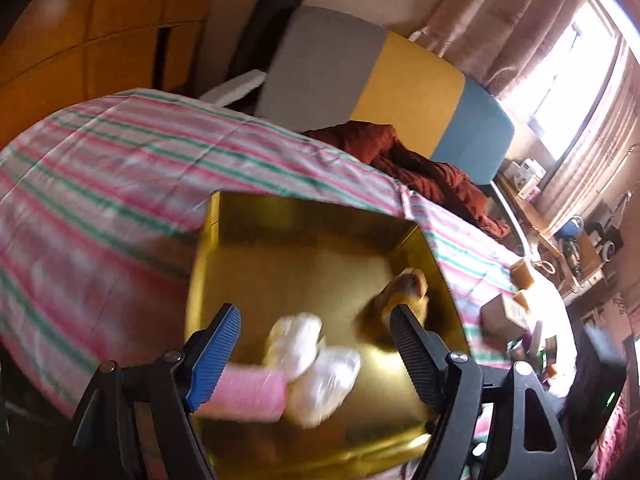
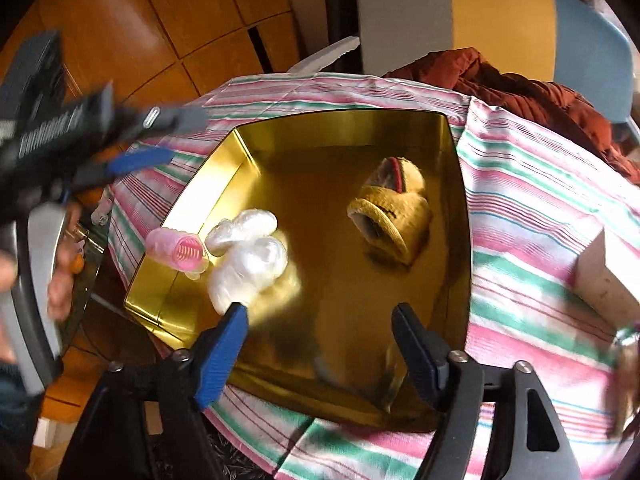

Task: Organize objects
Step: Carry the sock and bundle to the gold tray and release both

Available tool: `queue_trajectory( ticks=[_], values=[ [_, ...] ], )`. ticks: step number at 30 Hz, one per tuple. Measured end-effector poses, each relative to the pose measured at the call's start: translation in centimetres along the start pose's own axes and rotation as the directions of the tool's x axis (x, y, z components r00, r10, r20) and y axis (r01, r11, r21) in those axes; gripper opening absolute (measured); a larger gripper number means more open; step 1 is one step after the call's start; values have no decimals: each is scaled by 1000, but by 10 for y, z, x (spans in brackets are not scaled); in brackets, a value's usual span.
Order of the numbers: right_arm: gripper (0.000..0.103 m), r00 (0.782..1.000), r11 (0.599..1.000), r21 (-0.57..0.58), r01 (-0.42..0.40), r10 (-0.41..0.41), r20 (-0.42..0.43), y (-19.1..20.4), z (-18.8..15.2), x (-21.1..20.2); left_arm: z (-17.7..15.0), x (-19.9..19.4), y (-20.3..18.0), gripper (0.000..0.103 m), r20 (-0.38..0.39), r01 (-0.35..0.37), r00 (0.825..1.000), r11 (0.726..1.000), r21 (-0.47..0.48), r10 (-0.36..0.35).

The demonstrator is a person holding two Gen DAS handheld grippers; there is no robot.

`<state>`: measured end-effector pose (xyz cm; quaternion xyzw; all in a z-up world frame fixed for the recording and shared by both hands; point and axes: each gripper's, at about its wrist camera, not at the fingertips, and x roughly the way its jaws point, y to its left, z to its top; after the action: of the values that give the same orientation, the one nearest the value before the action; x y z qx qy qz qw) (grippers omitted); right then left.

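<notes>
While both hand-held grippers (image 1: pixel 316 344) (image 2: pixel 320 340) hover spread, gold tray (image 2: pixel 352 132) holds slipper (image 2: pixel 394 216), pink roller (image 2: pixel 180 250)

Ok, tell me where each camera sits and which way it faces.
Left wrist: on the left gripper, looking down into the gold tray from close above; its own open jaws show.
Right wrist: on the right gripper, looking down at the tray from higher up; its open jaws, the left gripper and a hand show.
Shared: tray, pink curler, white bundle, slipper, striped cloth.
</notes>
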<state>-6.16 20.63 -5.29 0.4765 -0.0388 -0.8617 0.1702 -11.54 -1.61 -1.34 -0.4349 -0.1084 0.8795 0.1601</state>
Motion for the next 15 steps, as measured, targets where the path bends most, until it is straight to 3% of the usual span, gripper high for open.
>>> queue_trajectory(
  ticks=[8, 15],
  values=[
    [93, 993, 997, -22, 78, -76, 86, 11, -10, -19, -42, -30, -4, 79, 75, -96, 993, 994, 46, 93],
    [103, 970, 982, -62, 181, -167, 178, 22, -21, -39, -52, -45, -30, 79, 149, -169, 977, 980, 108, 152]
  ],
)
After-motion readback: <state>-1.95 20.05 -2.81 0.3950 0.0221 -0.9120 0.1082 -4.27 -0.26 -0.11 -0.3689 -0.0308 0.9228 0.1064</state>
